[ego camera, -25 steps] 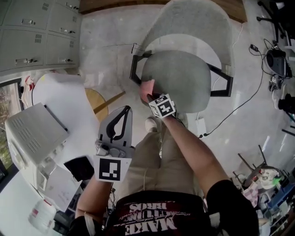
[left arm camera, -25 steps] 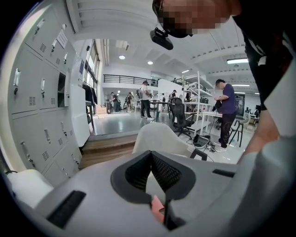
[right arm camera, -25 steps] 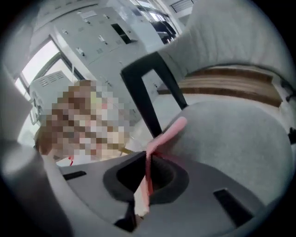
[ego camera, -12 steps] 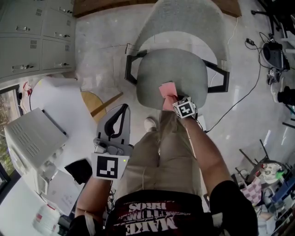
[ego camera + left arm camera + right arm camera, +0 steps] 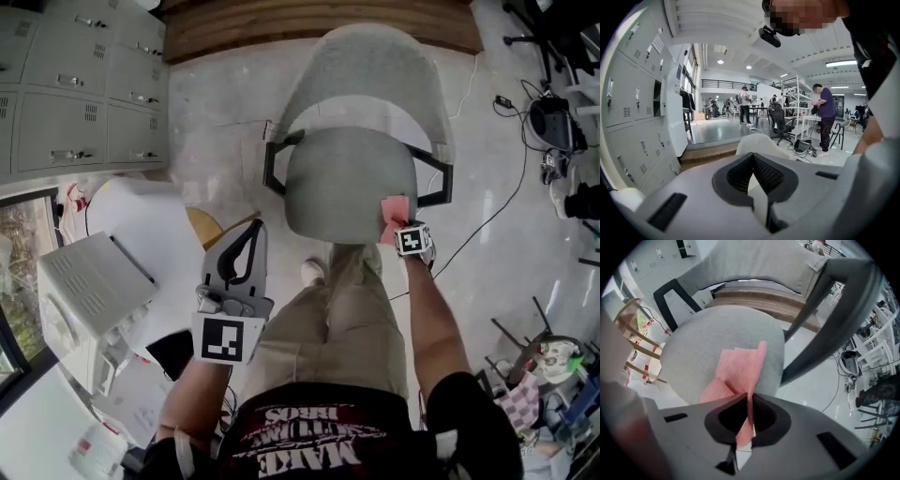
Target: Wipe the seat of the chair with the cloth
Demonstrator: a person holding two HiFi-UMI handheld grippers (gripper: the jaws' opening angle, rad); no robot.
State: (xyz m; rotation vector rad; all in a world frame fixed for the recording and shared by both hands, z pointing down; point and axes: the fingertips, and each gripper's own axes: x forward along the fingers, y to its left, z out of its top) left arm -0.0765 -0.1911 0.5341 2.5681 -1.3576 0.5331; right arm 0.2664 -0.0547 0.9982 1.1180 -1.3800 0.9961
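Grey fabric chair with curved backrest (image 5: 370, 70) stands in front of the person, its rounded grey seat (image 5: 347, 178) filling the middle of the head view. Left gripper (image 5: 253, 232) is held back by the person's thigh, well apart from the chair, jaws pressed together with nothing between them. It plays no part right now. Right gripper (image 5: 749, 399) is clamped tight on one edge of the pink waffle-weave cloth (image 5: 740, 366), which spreads forward from the jaws over the seat's right-hand edge, near the black arm frame (image 5: 820, 329). Step in hand, as I read it, is a wiping stroke at the right rim of the seat. The next move calls for a sweep back across the seat toward its left side or rear, with the cloth pressed flat and the grip kept firm so the fabric drags rather than bunches. Hard to tell: whether the cloth really presses on the upholstery or only drapes over it — part is folded on itself, underside hidden. Chair legs are out of sight beneath the seat, and its front edge is cut by the person's legs in the head view. No dirt or wiped streaks can be made out on the fabric.
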